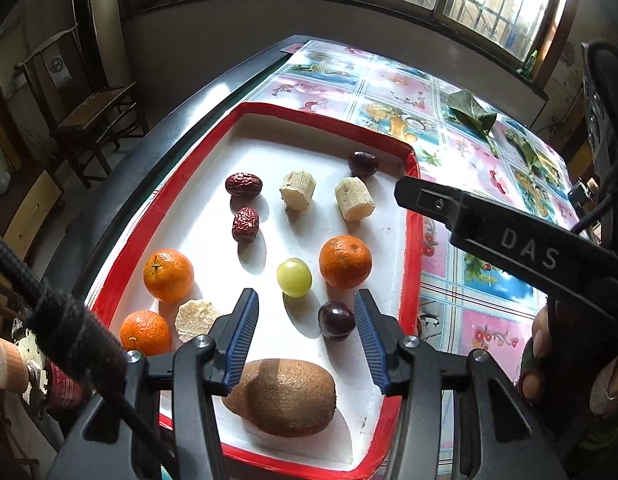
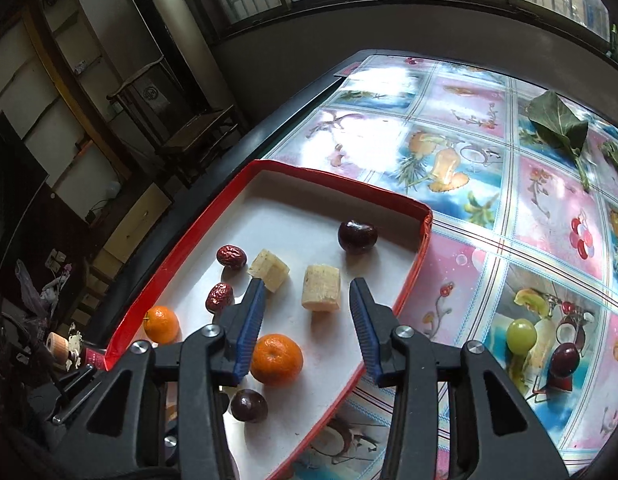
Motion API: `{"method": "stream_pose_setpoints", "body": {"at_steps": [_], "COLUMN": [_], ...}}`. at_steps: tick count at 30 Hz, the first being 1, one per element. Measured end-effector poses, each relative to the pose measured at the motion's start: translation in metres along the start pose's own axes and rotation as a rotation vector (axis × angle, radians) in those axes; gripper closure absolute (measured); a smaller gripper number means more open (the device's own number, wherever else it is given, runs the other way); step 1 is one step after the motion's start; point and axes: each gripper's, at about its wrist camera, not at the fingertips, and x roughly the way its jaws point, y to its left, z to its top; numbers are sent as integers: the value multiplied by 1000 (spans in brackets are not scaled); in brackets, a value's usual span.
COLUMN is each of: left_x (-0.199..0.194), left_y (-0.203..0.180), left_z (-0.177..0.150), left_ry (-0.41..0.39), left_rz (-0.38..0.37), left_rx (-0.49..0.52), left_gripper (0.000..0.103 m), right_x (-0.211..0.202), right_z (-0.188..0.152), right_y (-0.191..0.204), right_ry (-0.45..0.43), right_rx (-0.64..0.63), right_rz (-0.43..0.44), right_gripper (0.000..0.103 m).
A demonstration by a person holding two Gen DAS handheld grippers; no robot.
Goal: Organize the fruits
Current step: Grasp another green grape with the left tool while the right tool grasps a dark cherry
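Left tongs: my left gripper [image 1: 305,320] hangs over the tray [image 1: 413,248] with its jaws parted and nothing between the pads; released.
Near the left tips: the green grape [image 1: 294,277] lies just past the gap at 12 o'clock; a dark plum [image 1: 336,320] sits just inside my right-hand finger [image 1: 371,336], and whether it touches I cannot tell.
Kiwi: the kiwi [image 1: 285,396] lies below the jaws at 6 o'clock, close to the tray's near rim.
Right tongs: my right gripper [image 2: 307,292] is loosened too, jaws apart, gripping nothing.
Near the right tips: a pale sugarcane chunk [image 2: 322,288] lies between the two tips on the tray floor, clear of both; one tangerine [image 2: 276,359] sits at 7 o'clock by my left-hand finger [image 2: 249,320].
Elsewhere: two red dates [image 1: 243,185] lie at 11 o'clock from my left tongs.
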Motion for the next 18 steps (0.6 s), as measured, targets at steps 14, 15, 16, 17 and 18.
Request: {"method": "stream_pose_setpoints", "body": {"at_steps": [14,15,16,17,18], "left_x": [-11,-11,-11,-11,-11], "left_y": [-45,-47,-51,-54,-57], "left_z": [-13,-14,-16,-17,-18], "left_ry": [4,6,6,6,8], "left_rz": [-54,-58,-61,-62,-64], "left_rx": [78,83,90,98,104], "left_gripper": [53,53,53,53,53], "right_x": [-67,-71,-73,-75,-78], "right_z": [-77,-82,-87,-91,-94], "right_y": [-87,-93,-97,-102,-106], "right_ry": [-45,-46,-47,-47,-48], "right_rx": [201,212,222,232,242], "right_rz": [-61,-67,-71,-75,-81], "right_gripper": [54,54,54,54,54]}}
